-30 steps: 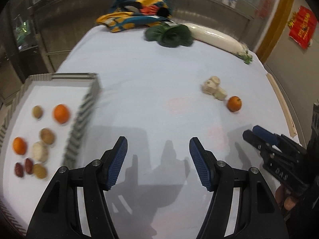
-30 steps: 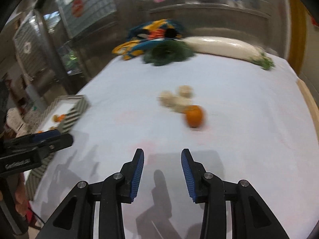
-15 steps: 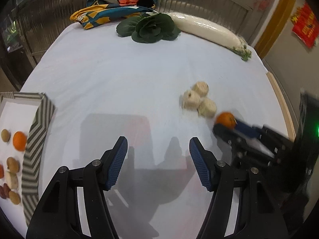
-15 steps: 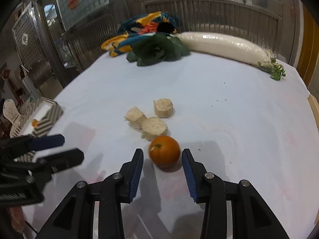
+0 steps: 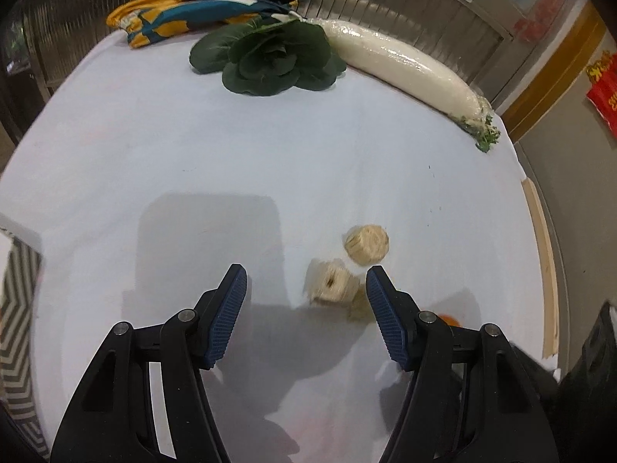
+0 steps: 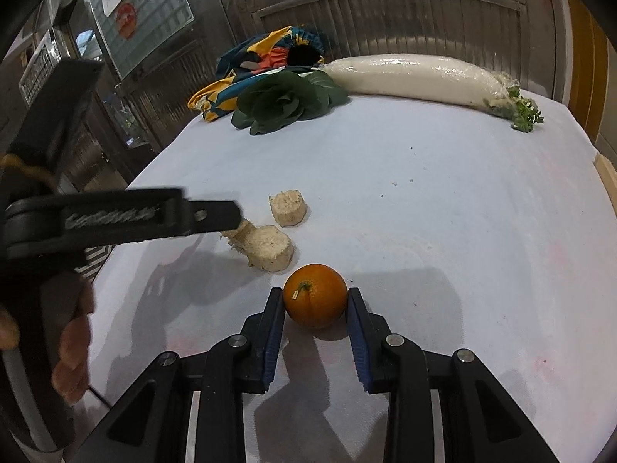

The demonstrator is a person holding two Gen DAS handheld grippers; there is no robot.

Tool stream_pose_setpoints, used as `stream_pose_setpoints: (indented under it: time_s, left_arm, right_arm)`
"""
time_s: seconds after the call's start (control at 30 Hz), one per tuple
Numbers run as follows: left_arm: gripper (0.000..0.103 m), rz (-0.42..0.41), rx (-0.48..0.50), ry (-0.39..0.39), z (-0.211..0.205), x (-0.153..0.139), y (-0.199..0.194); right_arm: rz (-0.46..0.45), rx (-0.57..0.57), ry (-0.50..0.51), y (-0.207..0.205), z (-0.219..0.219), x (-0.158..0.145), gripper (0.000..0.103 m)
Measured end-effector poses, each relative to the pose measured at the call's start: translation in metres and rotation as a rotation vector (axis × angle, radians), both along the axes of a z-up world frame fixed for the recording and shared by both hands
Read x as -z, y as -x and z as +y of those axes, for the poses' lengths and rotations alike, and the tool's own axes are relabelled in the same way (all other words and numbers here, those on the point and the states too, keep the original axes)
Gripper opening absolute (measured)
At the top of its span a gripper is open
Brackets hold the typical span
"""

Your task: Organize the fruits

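1. So the right claw (image 6: 315, 310) is now down around the orange (image 6: 315, 300): one pad on each side, touching or nearly so, not clearly squeezing yet (the orange sits on the white tablecloth (image 6: 462, 200), not lifted).
2. That likely means the grab is about to close, then the orange goes over to the striped tray (image 5: 17, 301) at the left edge.
3. Meanwhile the left claw (image 5: 306, 306) is wide apart and holding nothing, lined up on the nearest of the beige chunks (image 5: 332, 283), which sits between its tips.
4. Versus half a second back: the orange was just ahead of the right tips, now it's between them. The left claw has slid in close to the chunks, and most of the tray has dropped out of its view.
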State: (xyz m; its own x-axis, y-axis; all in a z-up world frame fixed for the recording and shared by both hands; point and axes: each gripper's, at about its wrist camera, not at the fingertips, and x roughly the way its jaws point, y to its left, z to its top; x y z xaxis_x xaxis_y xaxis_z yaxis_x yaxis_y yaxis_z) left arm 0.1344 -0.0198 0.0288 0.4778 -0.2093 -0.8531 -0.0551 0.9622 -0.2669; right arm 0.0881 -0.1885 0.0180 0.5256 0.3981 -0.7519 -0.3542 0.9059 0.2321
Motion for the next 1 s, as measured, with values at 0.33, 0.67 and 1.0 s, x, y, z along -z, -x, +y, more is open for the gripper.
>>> stream_pose_setpoints:
  time_s: [0.33, 0.67, 1.0]
  left_arm:
    - [0.026, -0.002, 0.047, 0.045, -0.007, 0.004, -0.002]
    - [0.026, -0.022, -0.006, 0.024, 0.019, -0.003, 0.028]
    - [0.026, -0.07, -0.024, -0.029, 0.047, -0.02, 0.086]
  right_arm:
    - [0.004, -0.007, -0.002, 0.001, 0.001, 0.0, 0.031]
    - [-0.01, -0.023, -0.023, 0.007, 0.005, -0.006, 0.031]
    - [-0.047, -0.051, 0.003, 0.044, 0.038, -0.021, 0.031]
